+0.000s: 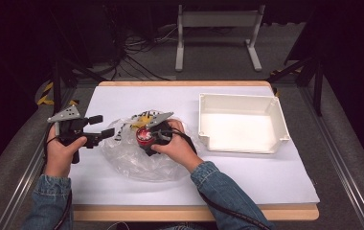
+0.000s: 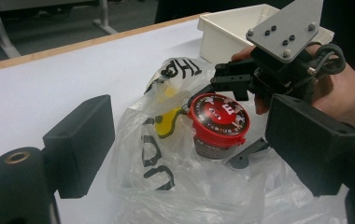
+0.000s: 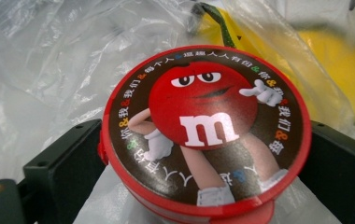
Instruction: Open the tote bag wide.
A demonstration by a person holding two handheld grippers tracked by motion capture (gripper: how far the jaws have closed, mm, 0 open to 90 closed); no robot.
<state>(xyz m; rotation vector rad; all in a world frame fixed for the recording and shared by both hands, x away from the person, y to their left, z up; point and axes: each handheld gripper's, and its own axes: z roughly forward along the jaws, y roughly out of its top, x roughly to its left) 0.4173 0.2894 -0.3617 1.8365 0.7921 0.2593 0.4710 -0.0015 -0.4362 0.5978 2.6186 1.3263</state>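
Note:
A round tub with a red candy-brand lid (image 1: pixel 145 135) (image 2: pixel 217 116) (image 3: pixel 203 126) is clamped between the jaws of my right gripper (image 1: pixel 147 140) (image 3: pixel 203 158), one jaw on each side of it. The tub hovers just over a crumpled clear plastic bag (image 1: pixel 132 160) (image 2: pixel 166 186) with black lettering, lying on the white table cover. A yellow object (image 2: pixel 166 119) (image 3: pixel 344 70) with a green end lies inside the bag behind the tub. My left gripper (image 1: pixel 102 126) is held at the bag's left edge, its jaws open and empty, pointing toward the tub.
A white rectangular bin (image 1: pixel 204 120) (image 2: pixel 213 32) stands empty to the right of the bag. The white cover (image 1: pixel 276 177) spreads bare in front of and right of the bag. Beyond the table's far edge are cables and a white frame (image 1: pixel 218 19) on the floor.

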